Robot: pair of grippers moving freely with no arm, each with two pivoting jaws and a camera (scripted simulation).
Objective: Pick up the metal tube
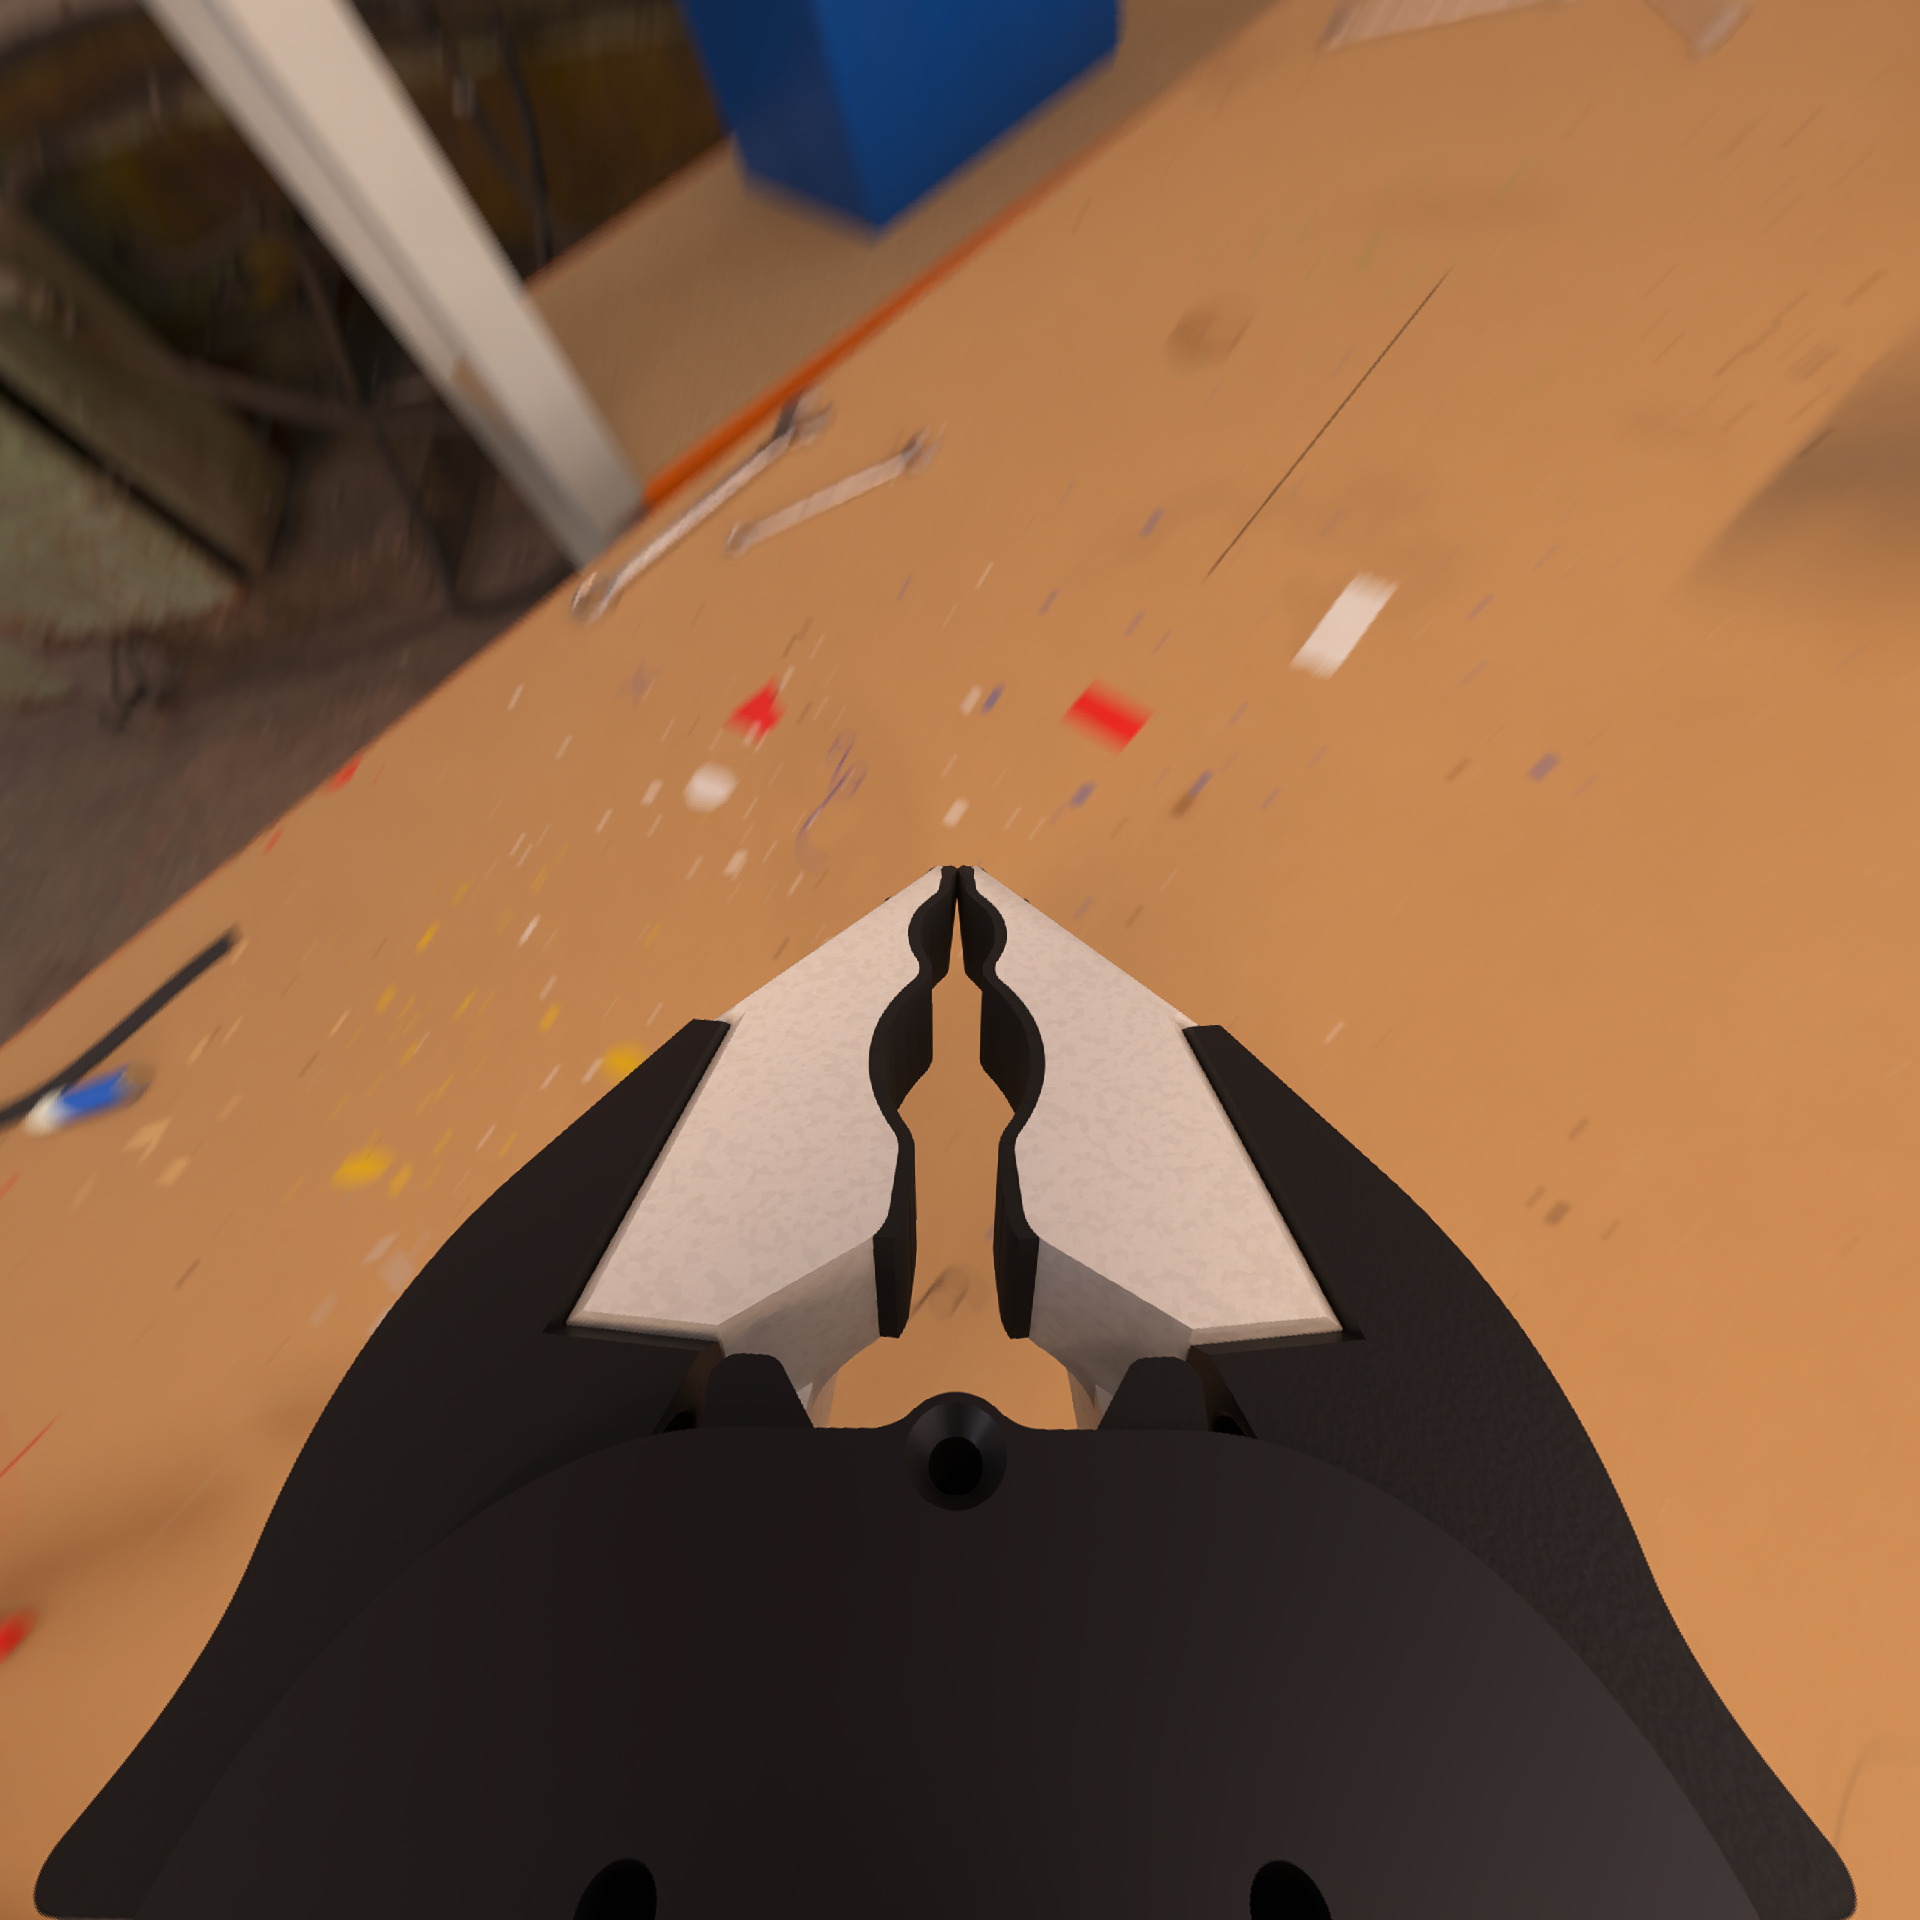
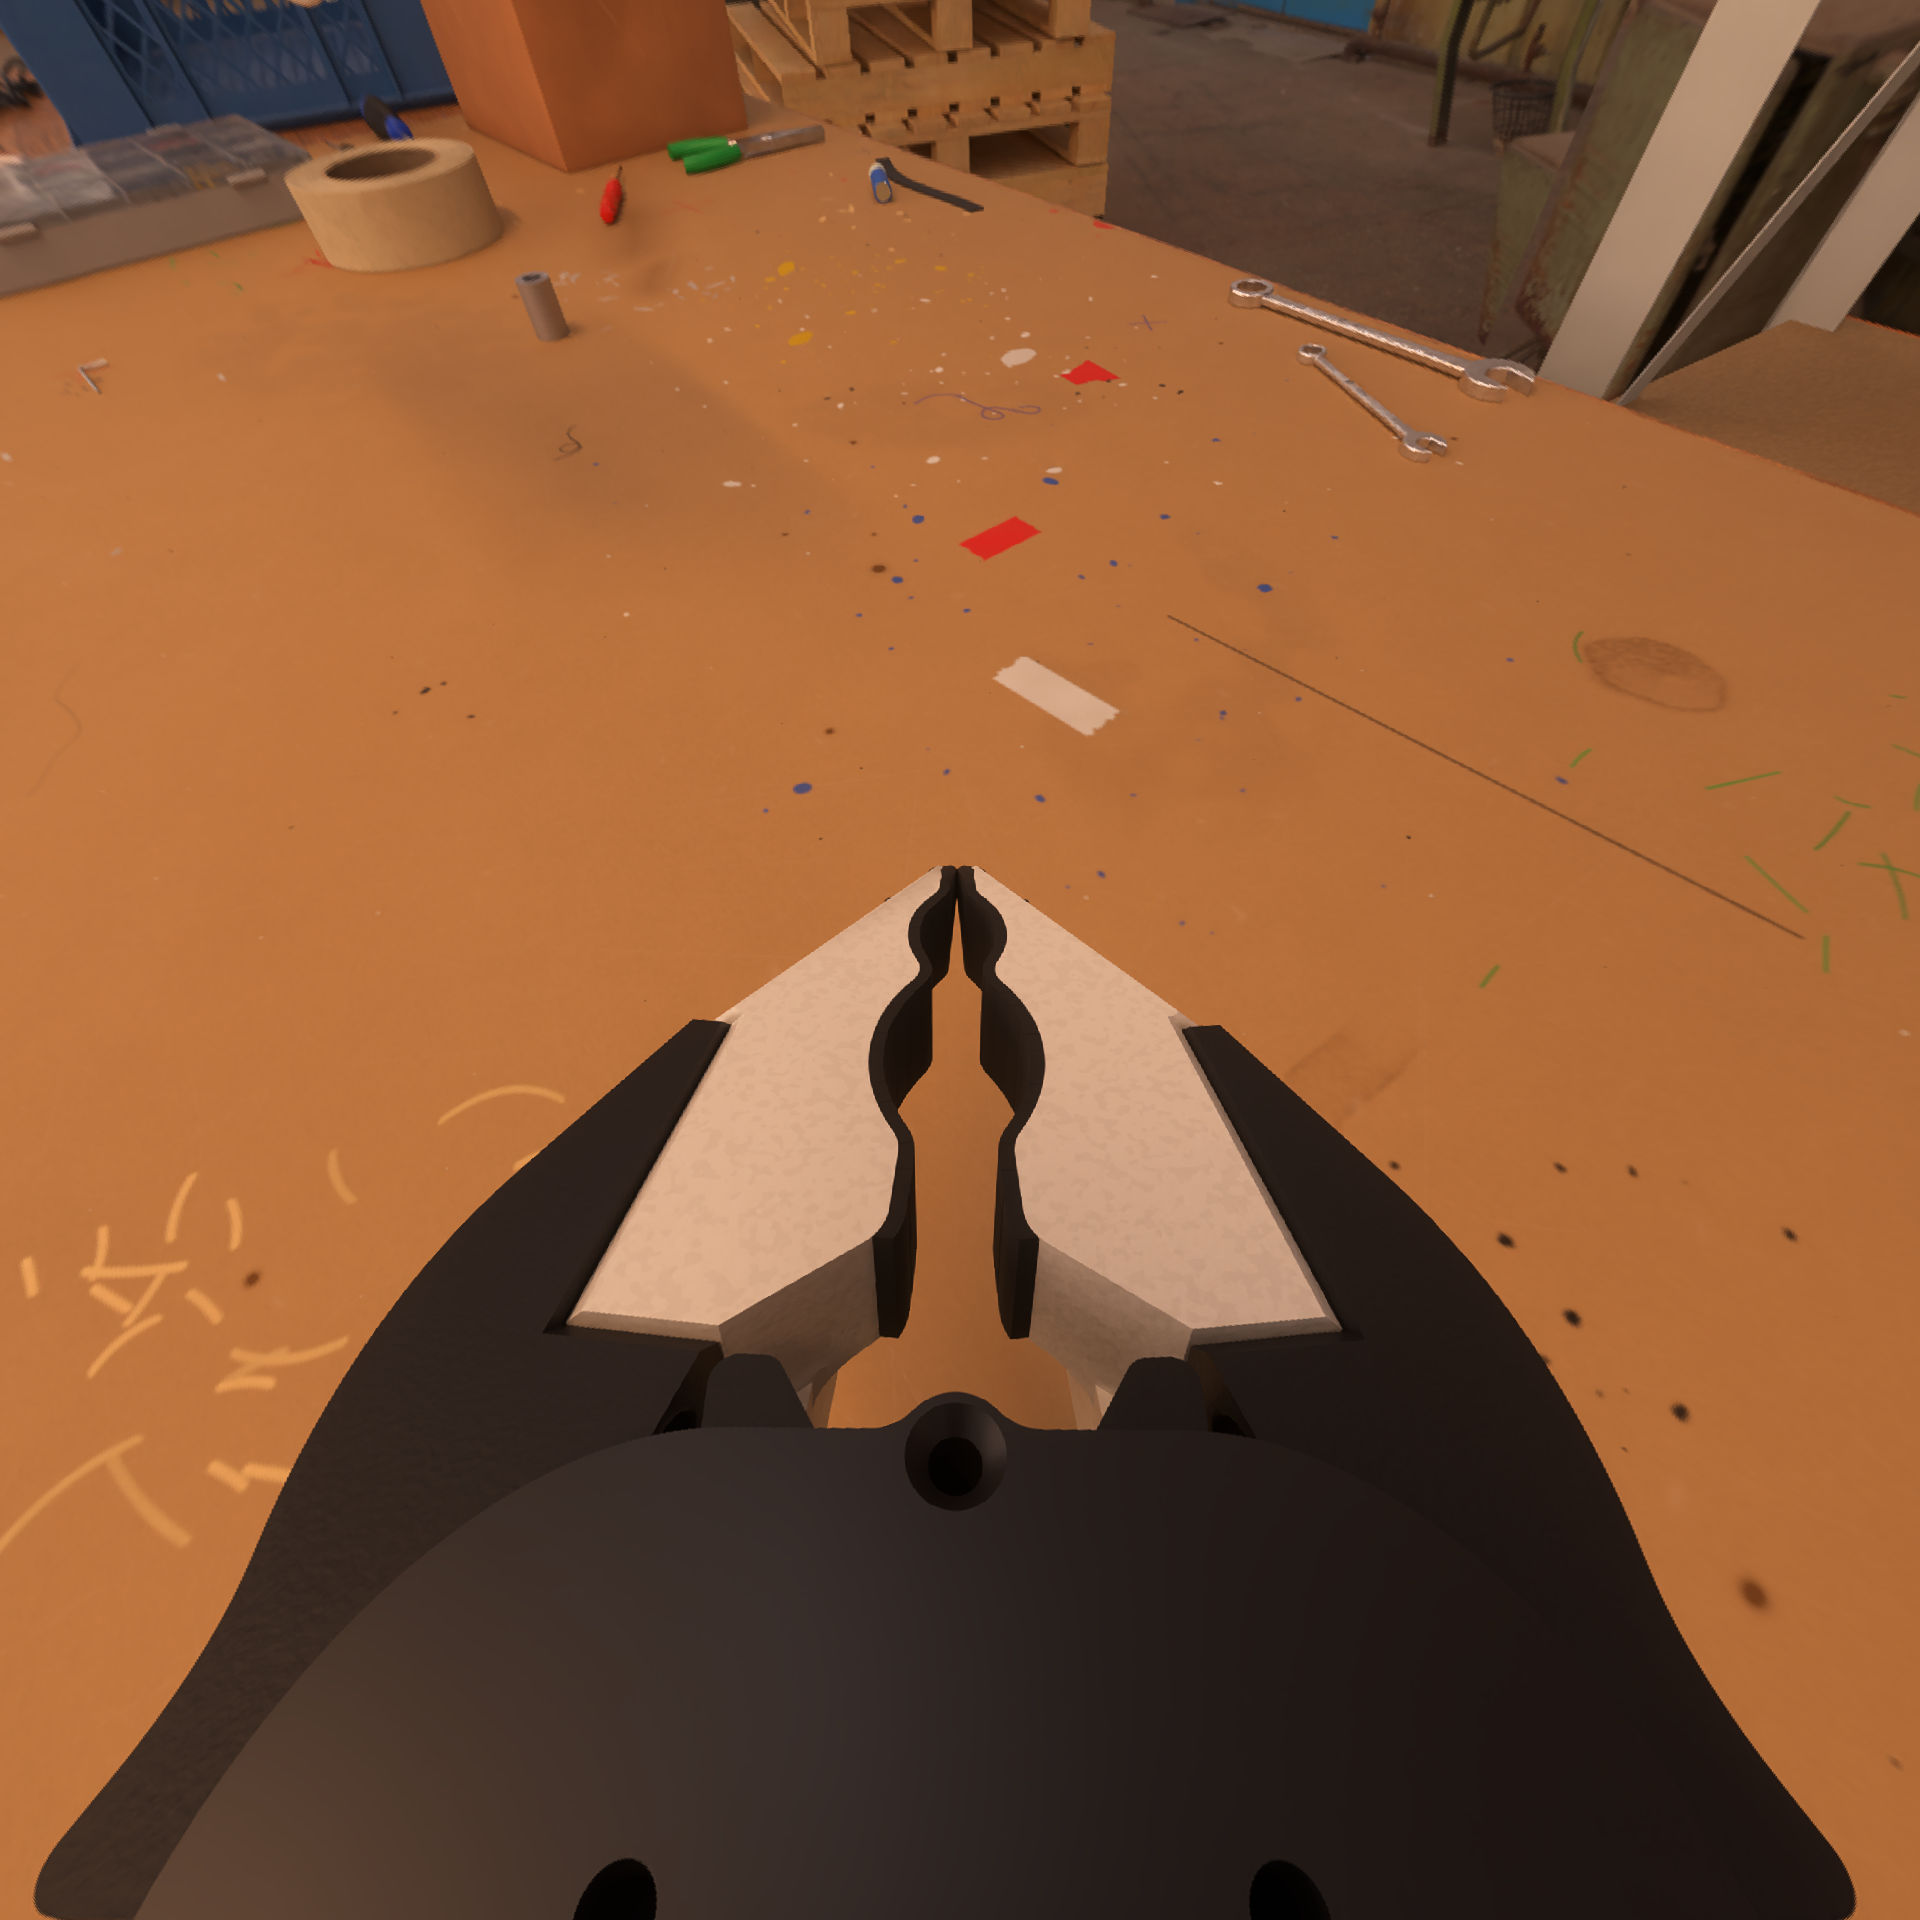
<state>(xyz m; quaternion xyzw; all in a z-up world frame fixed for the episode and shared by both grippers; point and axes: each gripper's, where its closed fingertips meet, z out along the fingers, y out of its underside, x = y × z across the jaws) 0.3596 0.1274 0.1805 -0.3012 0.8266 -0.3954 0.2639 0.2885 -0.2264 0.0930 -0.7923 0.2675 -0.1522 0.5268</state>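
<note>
The metal tube [image 2: 541, 305] is a short grey cylinder standing nearly upright, a little tilted, on the orange workbench, far ahead and to the left in the right wrist view, just in front of a roll of tape [image 2: 393, 204]. My right gripper [image 2: 956, 873] is shut and empty, well short of the tube and to its right. My left gripper [image 1: 956, 873] is shut and empty above the bench. The tube does not show in the blurred left wrist view.
Two wrenches [image 2: 1382, 338] lie near the bench's right edge and also show in the left wrist view [image 1: 707, 504]. A brown box [image 2: 582, 73], green-handled pliers [image 2: 738, 149], a red tool [image 2: 612, 195] and a parts organiser [image 2: 125, 197] stand at the back. A blue box [image 1: 894, 94] is ahead of the left gripper.
</note>
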